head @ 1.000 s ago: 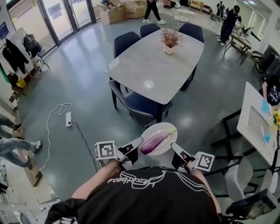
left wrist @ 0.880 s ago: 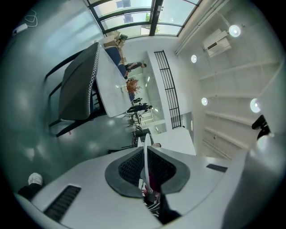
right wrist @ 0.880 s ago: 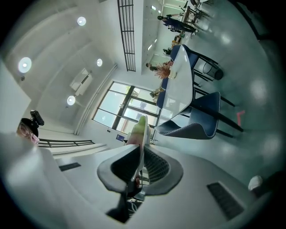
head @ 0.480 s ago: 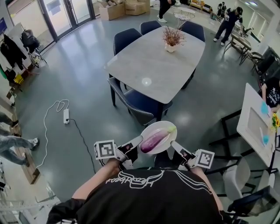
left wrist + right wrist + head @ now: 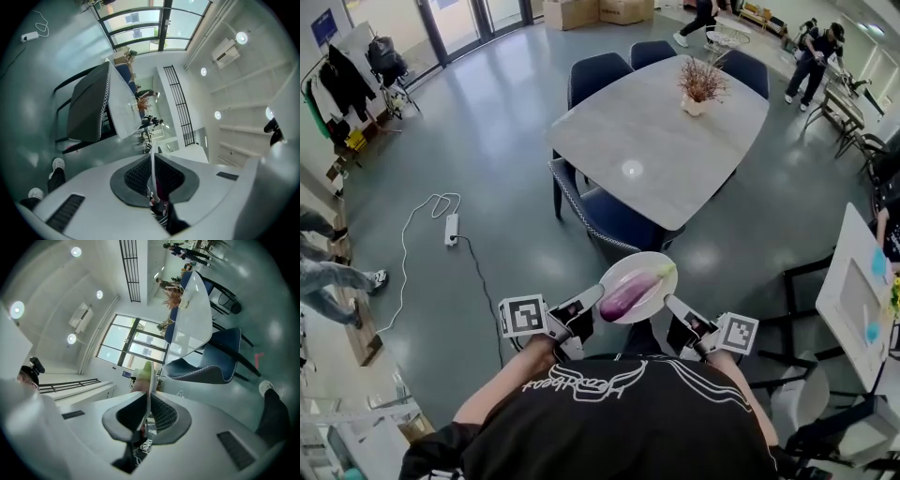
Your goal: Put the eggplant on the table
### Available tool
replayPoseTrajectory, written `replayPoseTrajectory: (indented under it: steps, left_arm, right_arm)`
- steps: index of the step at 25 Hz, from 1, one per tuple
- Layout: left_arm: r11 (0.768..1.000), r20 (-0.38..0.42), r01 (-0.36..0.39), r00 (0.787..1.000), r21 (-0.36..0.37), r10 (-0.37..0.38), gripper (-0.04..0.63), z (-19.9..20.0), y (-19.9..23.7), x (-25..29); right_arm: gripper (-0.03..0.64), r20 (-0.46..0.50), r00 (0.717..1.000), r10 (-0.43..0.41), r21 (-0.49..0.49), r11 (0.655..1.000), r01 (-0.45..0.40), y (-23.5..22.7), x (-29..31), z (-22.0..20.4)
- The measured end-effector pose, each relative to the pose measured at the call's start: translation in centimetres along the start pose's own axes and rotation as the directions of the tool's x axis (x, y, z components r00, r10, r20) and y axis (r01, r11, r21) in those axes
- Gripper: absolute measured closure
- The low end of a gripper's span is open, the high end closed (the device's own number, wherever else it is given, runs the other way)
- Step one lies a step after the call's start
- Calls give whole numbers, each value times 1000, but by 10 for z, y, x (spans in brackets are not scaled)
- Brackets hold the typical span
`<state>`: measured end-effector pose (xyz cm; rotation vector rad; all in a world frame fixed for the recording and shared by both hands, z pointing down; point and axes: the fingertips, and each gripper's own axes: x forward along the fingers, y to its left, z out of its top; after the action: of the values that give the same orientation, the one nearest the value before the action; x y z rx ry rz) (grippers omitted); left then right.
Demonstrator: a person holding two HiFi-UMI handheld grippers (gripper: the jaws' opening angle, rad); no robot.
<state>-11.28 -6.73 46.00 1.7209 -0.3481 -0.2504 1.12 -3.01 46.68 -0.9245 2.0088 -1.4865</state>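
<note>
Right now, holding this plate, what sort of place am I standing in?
Probably a large open workspace or lobby furnished like a home: a dining table ringed by blue chairs, glass doors with cardboard boxes nearby, and other people at desks.

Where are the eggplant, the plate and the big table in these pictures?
eggplant (image 5: 630,293): head view, middle of its purple body.
plate (image 5: 622,269): head view, bare upper-left rim.
table (image 5: 656,141): head view, bare middle of the top.

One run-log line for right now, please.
left gripper: shut on plate rim | right gripper: shut on plate rim | eggplant: lying on plate | table: ahead, not reached
</note>
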Motion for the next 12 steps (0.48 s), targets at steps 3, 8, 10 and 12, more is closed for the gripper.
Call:
replayPoseTrajectory:
  steps: [3, 8, 10, 12]
  left_arm:
    - [1000, 21, -13, 1000, -3, 13, 568, 11, 4, 9]
    - [999, 33, -52, 998, 12, 52, 568, 33, 13, 36]
    - [996, 31, -77, 997, 36, 76, 568, 43, 17, 51]
    - [993, 30, -101, 995, 56, 99, 568, 54, 21, 67]
  right_arm:
    - [597, -17, 1000, 6, 13, 1000, -6, -7, 10, 13]
    - [597, -30, 999, 13, 28, 1000, -12, -20, 21, 48]
    - [597, -29, 999, 13, 36, 999, -12, -26, 24, 66]
    - [597, -25, 1000, 13, 44, 999, -12, -33, 28, 84]
